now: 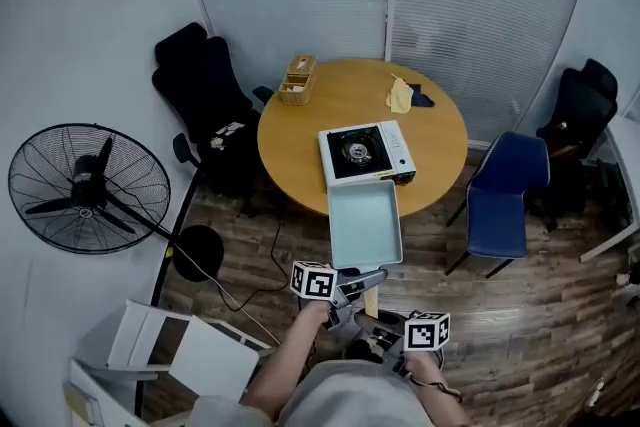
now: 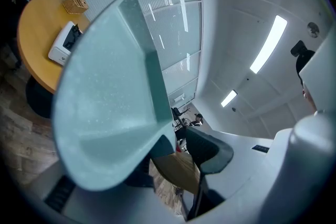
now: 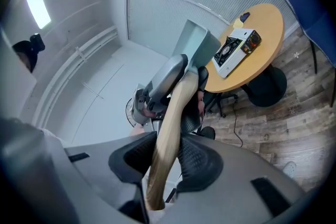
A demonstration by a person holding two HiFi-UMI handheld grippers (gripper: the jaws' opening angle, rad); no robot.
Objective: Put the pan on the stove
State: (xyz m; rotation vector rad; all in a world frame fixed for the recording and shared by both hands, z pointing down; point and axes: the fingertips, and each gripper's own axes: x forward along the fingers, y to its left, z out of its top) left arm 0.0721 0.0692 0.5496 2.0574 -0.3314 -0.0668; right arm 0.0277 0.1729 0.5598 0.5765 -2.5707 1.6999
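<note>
Pan (image 1: 365,225), pale teal and square, hangs in the air just on my side of the stove (image 1: 366,153) on the round bench (image 1: 300,140), my left hand-held gripper (image 1: 350,288) clamped at its handle root and my right hand-held gripper (image 1: 378,327) closed on the wooden handle (image 3: 168,139).

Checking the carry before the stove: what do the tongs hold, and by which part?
The pan, by its wooden handle: left tongs clamp it next to the pan body, right tongs near its free end.
</note>
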